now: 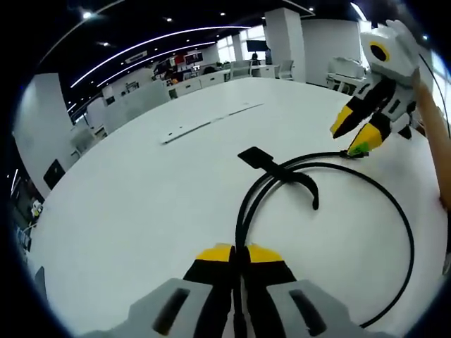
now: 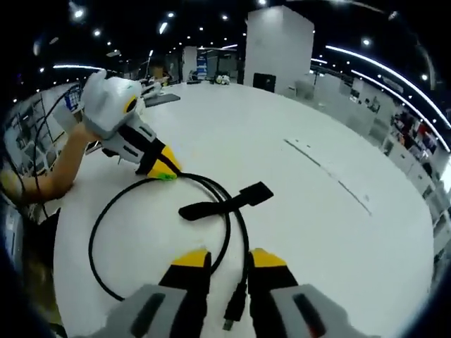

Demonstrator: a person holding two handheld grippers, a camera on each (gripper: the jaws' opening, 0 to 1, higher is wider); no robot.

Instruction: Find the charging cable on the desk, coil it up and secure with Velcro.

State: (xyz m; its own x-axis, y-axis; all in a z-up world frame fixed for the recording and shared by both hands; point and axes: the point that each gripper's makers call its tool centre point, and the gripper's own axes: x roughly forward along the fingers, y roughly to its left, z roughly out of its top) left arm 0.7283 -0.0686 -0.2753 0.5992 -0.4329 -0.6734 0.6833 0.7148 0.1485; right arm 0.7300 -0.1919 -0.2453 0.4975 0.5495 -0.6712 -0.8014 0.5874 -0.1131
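Cable [image 1: 331,211] sits in a loose loop on the white surface [image 1: 141,204], with its black Velcro strap [image 1: 271,165] lying flat across the strands. Left tool [image 1: 236,253] is clenched on two cable strands running up between its tips. Right tool [image 2: 229,257] has its jaws a bit apart, the cable's plug end [image 2: 232,313] lying between them, so it looks released.

Large white pillar [image 2: 278,48] and distant office desks [image 1: 211,77] beyond.

No lettering, label, brand or number is legible in either view.
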